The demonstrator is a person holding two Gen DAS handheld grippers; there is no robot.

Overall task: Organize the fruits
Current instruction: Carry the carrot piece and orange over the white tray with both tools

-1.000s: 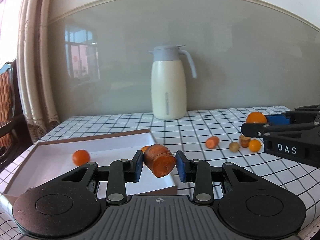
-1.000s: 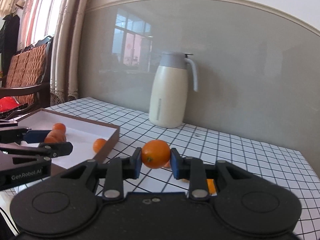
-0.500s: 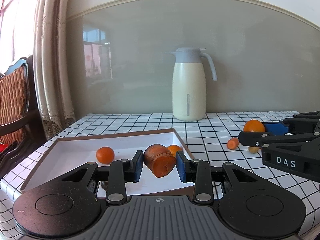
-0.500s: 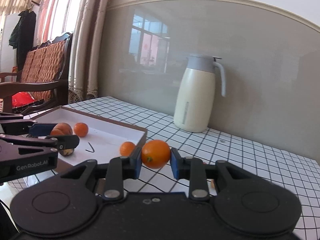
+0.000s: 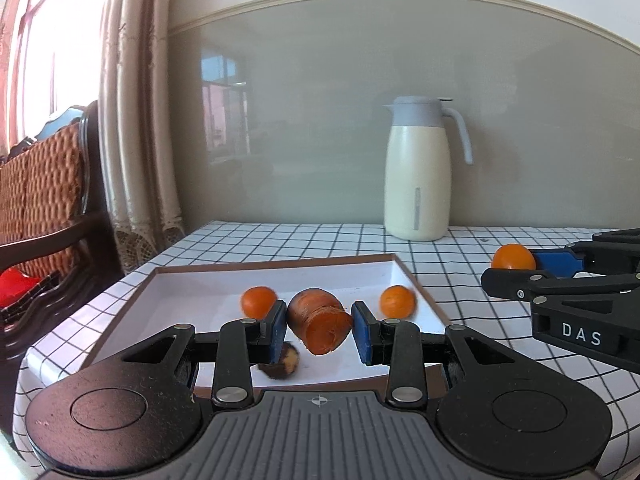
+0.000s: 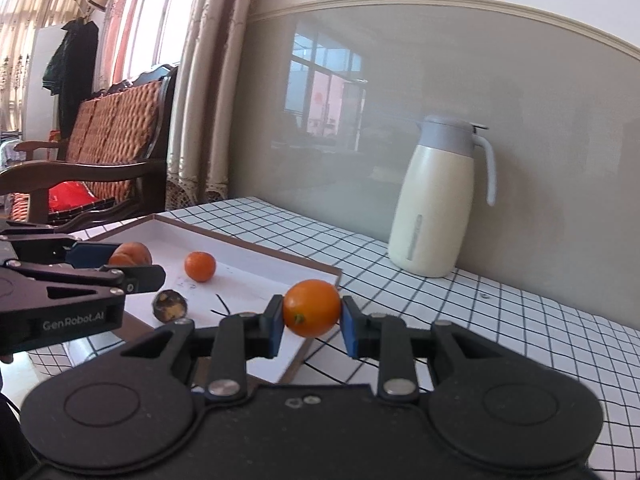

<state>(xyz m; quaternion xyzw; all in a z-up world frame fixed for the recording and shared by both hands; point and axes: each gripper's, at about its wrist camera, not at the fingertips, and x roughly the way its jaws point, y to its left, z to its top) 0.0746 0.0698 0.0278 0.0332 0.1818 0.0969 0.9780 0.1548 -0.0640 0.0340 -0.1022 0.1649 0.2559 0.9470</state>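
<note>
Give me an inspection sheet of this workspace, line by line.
Surface: table under a white cloth with a black grid.
Job's things: shallow white tray holding two small oranges and a dark cut piece.
Clutter: cream jug with grey lid, upright near the wall.
Grippers: left gripper clamps a carrot chunk over the tray; right gripper clamps an orange near the tray's edge.
Cables: nothing seen.
Surroundings: curtain, wooden chair with woven cushion, grey wall panel.
</note>
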